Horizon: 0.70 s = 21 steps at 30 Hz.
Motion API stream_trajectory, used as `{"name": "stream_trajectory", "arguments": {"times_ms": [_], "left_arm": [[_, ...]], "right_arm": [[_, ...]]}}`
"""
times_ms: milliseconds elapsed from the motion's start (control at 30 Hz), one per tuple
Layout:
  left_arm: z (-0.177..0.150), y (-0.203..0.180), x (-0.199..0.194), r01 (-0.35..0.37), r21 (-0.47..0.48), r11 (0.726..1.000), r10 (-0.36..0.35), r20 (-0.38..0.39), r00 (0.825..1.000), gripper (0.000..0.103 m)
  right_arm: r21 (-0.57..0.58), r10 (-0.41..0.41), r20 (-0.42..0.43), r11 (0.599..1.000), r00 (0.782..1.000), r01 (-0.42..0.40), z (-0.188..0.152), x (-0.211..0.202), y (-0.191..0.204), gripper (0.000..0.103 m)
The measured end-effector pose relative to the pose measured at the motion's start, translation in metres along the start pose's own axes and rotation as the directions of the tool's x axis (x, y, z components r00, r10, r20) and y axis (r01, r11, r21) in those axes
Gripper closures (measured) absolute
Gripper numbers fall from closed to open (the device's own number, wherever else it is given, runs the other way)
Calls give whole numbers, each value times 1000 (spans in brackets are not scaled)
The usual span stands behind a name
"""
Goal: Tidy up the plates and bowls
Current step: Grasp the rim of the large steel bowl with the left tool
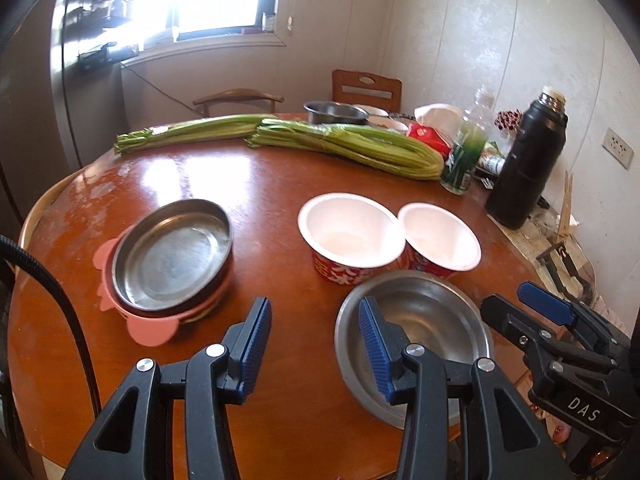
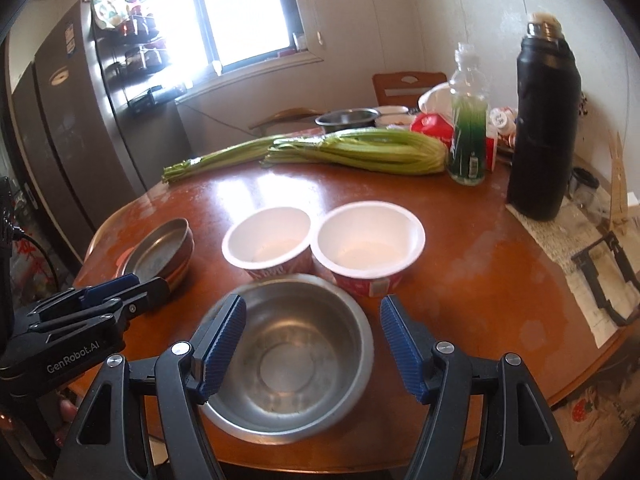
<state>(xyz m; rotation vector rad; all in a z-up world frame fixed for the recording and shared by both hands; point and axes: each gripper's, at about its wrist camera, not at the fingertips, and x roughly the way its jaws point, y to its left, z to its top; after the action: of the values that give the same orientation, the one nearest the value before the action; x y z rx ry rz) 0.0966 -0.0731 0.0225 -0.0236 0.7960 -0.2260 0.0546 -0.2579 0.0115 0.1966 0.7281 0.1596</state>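
A steel bowl (image 2: 292, 356) sits near the front edge of the round wooden table (image 2: 460, 264); in the left wrist view the steel bowl (image 1: 424, 320) lies to the right. Two white paper bowls with red sides (image 2: 267, 242) (image 2: 370, 240) stand side by side just behind it. Left of them, steel plates are stacked on a pink plate (image 1: 148, 330), the top steel plate (image 1: 176, 256) facing up. My right gripper (image 2: 312, 344) hovers open above the steel bowl, nothing between its pads. My left gripper (image 1: 316, 344) is open over bare table between the plate stack and the steel bowl.
Celery bunches (image 2: 360, 152) lie across the far side of the table. A black thermos (image 2: 546, 128), a green bottle (image 2: 468, 132), red packaging and a steel pot (image 2: 348, 118) stand behind. Chairs, a window and a fridge (image 2: 68, 120) ring the table.
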Motion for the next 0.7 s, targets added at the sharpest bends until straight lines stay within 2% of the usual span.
{"name": "stream_trajectory", "arguments": {"times_ms": [233,567,700], "left_arm": [[-12,-10,20,23,8,1000,-22,-55,998,58],[-19,-11,47,21,0,1000,-21,-111,994,58],[-21,-12,59,28,0,1000,-27,-132,991,58]], "right_arm": [[-6,-27,-60,1000,998,27,-20,15,-10,31],[-19,-36,-96,999,995,34,-32,34,-12,32],[-31,-39,-106,999,994,35,-33,40,-10,36]]}}
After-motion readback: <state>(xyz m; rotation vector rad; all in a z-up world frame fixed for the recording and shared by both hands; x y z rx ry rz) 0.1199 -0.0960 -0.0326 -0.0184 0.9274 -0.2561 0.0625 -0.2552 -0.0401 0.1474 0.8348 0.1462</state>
